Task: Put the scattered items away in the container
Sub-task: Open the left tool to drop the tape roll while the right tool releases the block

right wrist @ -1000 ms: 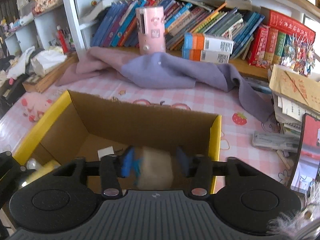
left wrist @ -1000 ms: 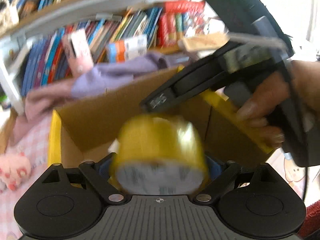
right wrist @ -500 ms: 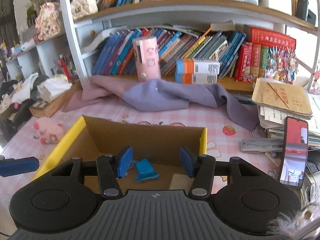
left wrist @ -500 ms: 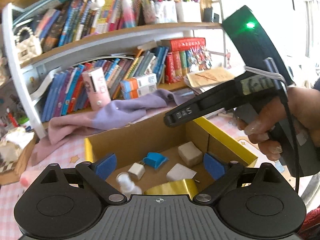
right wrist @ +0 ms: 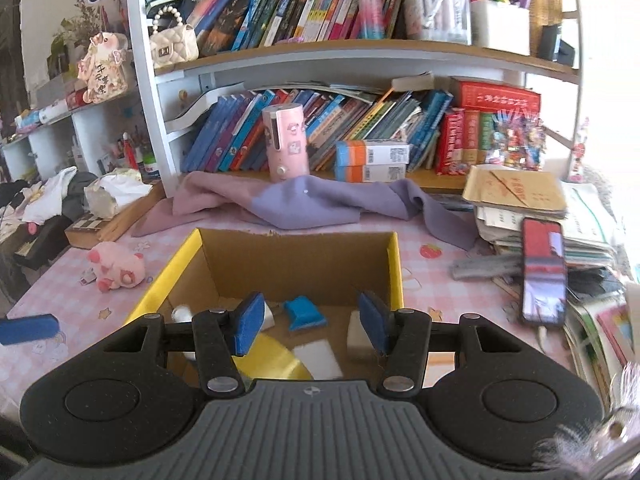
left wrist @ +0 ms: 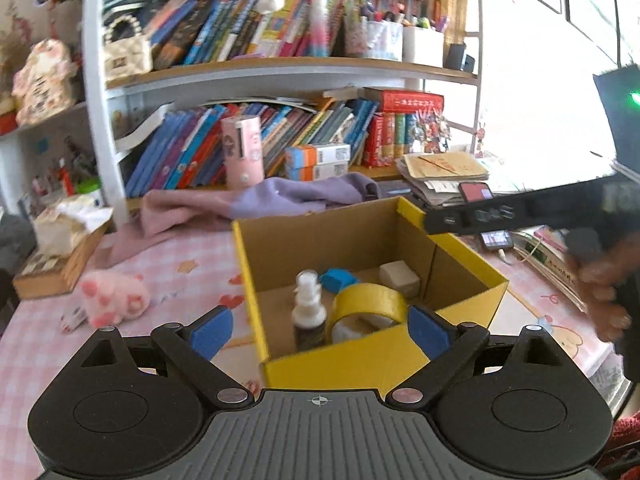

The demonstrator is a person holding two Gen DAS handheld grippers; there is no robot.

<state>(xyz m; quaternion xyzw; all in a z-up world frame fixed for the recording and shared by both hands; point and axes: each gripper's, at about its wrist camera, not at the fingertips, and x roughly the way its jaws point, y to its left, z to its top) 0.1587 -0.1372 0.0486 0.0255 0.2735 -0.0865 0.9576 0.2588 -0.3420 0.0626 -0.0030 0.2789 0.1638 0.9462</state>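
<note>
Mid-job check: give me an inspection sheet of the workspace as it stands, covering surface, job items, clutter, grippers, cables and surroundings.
Surface: pink checked tablecloth, cardboard box standing on it.
Job's things: in the box, yellow tape roll, spray bottle upright, blue piece, beige block, white pad.
Clutter: pink plush pig on the cloth outside the box; purple cloth behind it; phone on a paper stack.
Grippers: left gripper and right gripper both empty, jaws open.
Cables: one white lead at the phone's lower end.
Surroundings: crowded bookshelf behind the table.
</note>
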